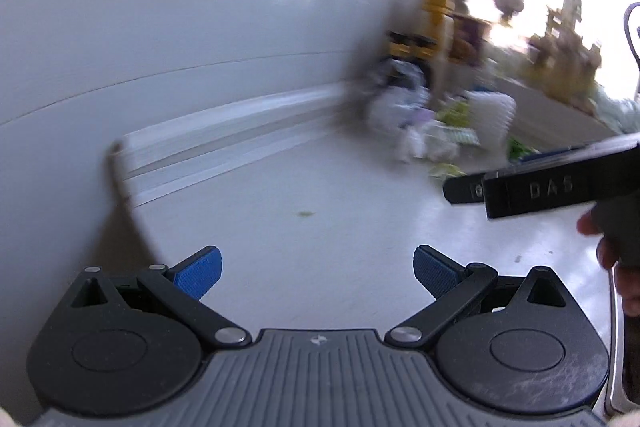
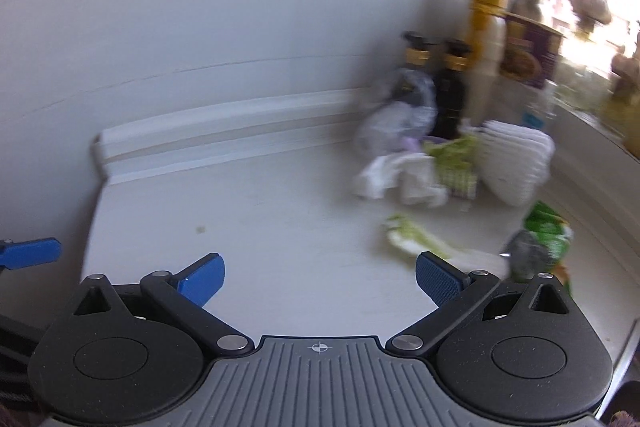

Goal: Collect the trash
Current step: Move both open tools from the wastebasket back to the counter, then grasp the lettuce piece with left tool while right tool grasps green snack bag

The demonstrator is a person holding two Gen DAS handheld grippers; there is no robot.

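Blurring hides most of the trash (image 2: 420, 171) heaped by the dark bottles (image 2: 450, 95); my left gripper (image 1: 318, 269) and right gripper (image 2: 320, 277) gape empty, well short.

Each of the two handheld tongs has a ribbed grey plastic body with a small white crosshair mark at its centre, flanked by two round black housings with triangular cut-outs. Black linkage arms pinned with silver rivets carry textured blue finger pads (image 1: 199, 273) on the left tongs (image 1: 318, 273) and the right tongs (image 2: 320, 277). The right tongs' black side reads "DAS".
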